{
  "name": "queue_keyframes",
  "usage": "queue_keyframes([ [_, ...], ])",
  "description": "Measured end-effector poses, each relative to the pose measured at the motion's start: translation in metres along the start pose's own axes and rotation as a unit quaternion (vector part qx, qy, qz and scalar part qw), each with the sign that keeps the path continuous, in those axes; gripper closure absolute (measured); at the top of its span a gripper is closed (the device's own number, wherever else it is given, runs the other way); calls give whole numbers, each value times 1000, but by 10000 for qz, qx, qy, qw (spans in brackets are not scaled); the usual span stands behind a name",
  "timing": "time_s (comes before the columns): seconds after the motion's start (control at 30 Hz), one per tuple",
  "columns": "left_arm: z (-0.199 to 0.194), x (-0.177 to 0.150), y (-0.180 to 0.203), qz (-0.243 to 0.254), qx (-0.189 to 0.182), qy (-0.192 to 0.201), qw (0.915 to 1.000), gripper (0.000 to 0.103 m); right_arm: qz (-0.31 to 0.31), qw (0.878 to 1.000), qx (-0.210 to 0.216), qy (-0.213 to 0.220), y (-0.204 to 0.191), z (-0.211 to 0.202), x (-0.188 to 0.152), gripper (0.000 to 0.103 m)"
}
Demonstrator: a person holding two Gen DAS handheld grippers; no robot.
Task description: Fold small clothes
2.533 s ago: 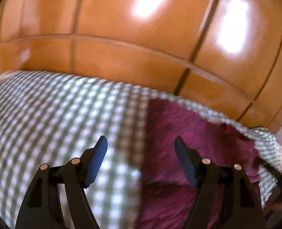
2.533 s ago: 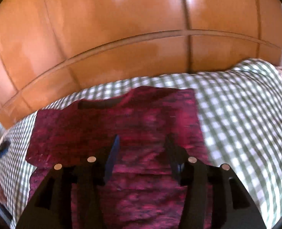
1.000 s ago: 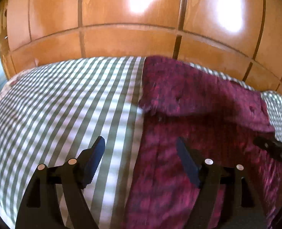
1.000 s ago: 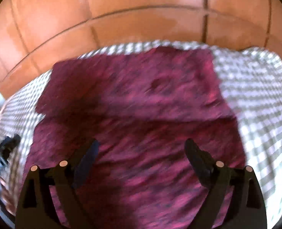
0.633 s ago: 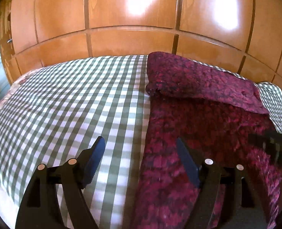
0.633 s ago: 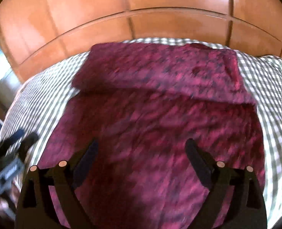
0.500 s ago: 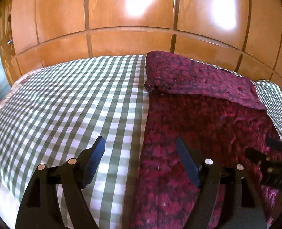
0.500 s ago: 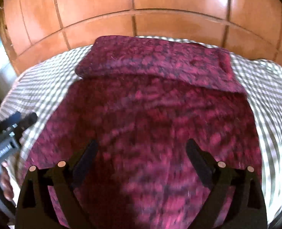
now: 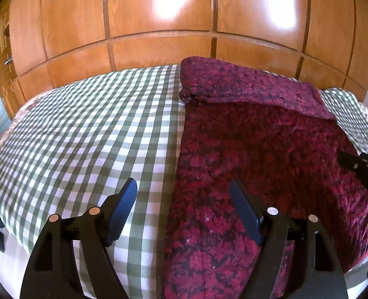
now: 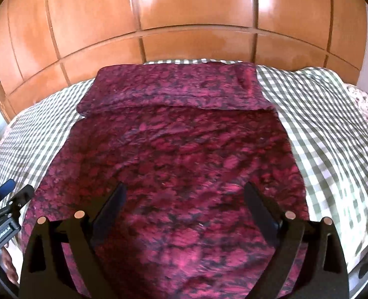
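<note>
A dark red patterned garment point(image 9: 258, 154) point(image 10: 179, 154) lies spread on a green-and-white checked bedsheet point(image 9: 84, 134) point(image 10: 328, 129). Its far end is folded back toward me as a flat band point(image 10: 174, 92). My left gripper point(image 9: 184, 209) hangs open above the garment's left edge, one finger over the sheet and one over the cloth, with nothing between them. Over the near middle of the garment my right gripper point(image 10: 184, 206) stands open and empty. Each gripper shows at the edge of the other's view: the right one point(image 9: 363, 169), the left one point(image 10: 7, 204).
A wall of glossy wooden wardrobe doors point(image 9: 159, 37) point(image 10: 196, 25) stands right behind the bed's far edge. The sheet's near left corner point(image 9: 14, 226) drops off the mattress. A floral cloth point(image 10: 363, 102) peeks out at the bed's right side.
Both grippers have pulled back toward the near end of the garment, so more of it and of the bed shows. The right gripper's jaws, narrower at first, now stand wide. The far fold lies still.
</note>
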State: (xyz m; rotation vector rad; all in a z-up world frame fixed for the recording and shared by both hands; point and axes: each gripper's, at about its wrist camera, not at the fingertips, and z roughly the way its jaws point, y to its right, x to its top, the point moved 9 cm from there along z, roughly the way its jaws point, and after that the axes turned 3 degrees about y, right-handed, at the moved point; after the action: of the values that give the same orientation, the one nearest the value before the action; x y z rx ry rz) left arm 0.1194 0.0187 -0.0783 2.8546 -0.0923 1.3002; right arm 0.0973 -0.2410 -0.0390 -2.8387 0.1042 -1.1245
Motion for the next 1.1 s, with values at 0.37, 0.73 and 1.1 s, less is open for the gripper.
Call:
queue_keyframes([
  [0.37,-5,-19,-12,100,32,-151,9998,27,361,9978,-482,-266,85,-24,-32,8],
  [0.73,-7,-37,-21,262,74,-358,9990,27,1026,9908,39,-881,124,-37,-94,8],
  [1.1,-24,-56,-12,670,-478,-603,9948,30,960,9828,824,-1348,92,-45,-126,7],
])
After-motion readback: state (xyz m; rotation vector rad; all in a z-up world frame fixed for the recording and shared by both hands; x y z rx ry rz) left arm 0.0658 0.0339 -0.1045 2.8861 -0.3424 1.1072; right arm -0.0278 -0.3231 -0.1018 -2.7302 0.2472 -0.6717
